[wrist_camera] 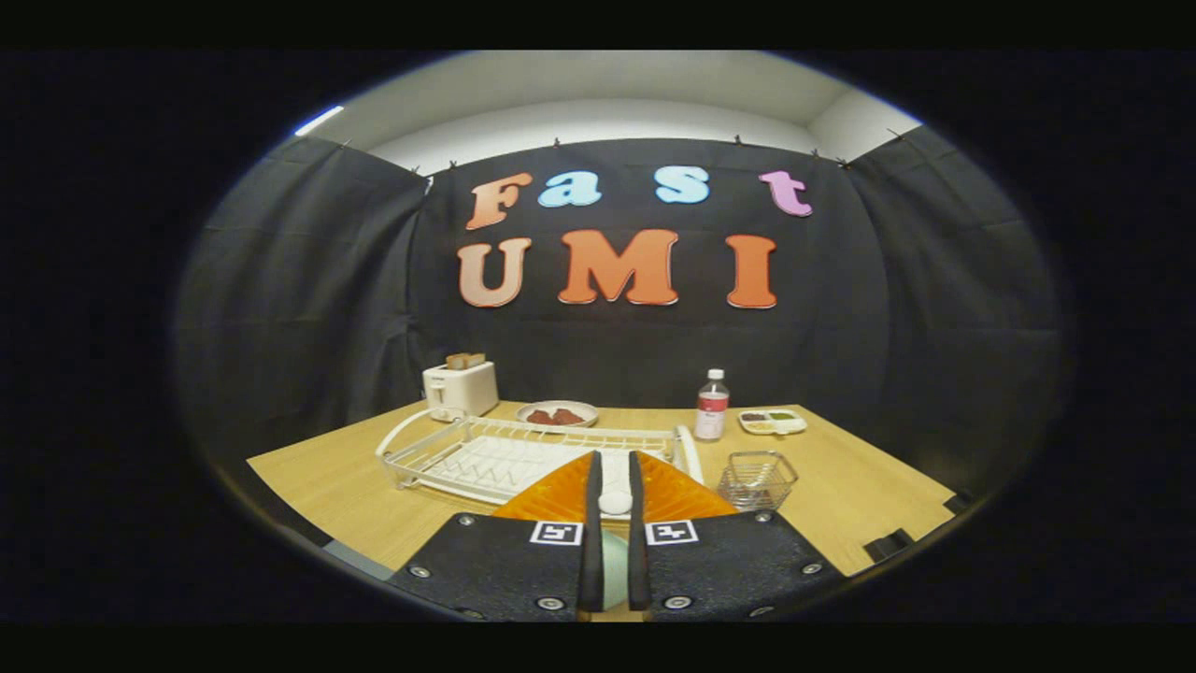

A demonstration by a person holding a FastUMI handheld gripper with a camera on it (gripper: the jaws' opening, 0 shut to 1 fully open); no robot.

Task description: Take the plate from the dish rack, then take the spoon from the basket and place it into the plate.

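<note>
A white toaster (pixel 460 388) stands at the table's (pixel 355 481) far left. The white wire dish rack (pixel 486 458) lies just ahead of the fingers. The gripper (pixel 612 486) pinches a pale, glossy spoon (pixel 614 500) handle between both fingers. Rightward sits the wire basket (pixel 757 479), with bare tabletop around it.

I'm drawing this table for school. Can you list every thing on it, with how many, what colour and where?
table: 1, light wood, under everything
rack: 1, white wire, just beyond the fingers
plate: 1, orange, lying behind the fingers
spoon: 1, white, between the fingers
basket: 1, wire, right of rack
toaster: 1, white, bread in it, behind rack
dish: 1, pale, reddish food, behind rack
bottle: 1, clear, white cap, behind basket
tray: 1, white, divided, beside bottle
gripper: 1, fingers nearly closed around spoon
</note>
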